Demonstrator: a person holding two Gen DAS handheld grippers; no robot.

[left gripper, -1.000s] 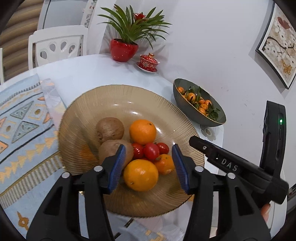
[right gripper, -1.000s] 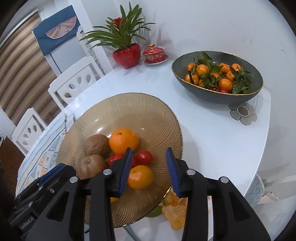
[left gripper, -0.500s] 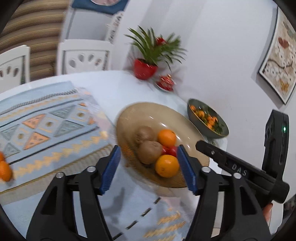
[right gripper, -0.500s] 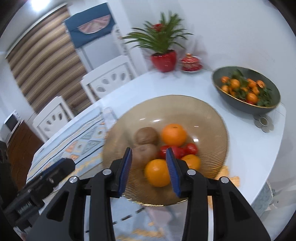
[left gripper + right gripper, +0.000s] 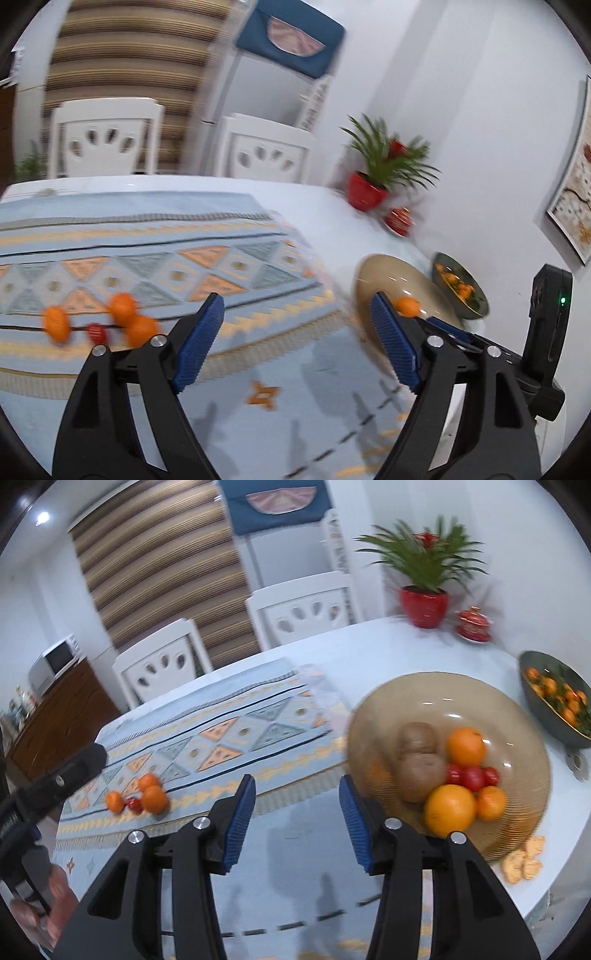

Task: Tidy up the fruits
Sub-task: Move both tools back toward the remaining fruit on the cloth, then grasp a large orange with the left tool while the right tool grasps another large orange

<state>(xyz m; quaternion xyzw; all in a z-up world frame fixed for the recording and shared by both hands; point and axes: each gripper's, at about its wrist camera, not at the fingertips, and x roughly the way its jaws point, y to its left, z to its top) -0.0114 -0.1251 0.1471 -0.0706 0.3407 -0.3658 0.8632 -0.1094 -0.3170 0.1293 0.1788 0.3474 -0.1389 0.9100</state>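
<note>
Both grippers hang empty, jaws spread wide: left gripper (image 5: 295, 332), right gripper (image 5: 295, 808). Loose small orange mandarins (image 5: 151, 797) with a red cherry tomato (image 5: 133, 804) lie clustered on the pale-blue patterned cloth (image 5: 236, 738), well left of the ribbed amber glass bowl (image 5: 436, 686). Risk: round fruit rolls off if nudged

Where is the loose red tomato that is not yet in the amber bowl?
In the right wrist view the tomato lies on the patterned runner, lower left, wedged among three loose oranges, far left of the amber bowl.
</note>
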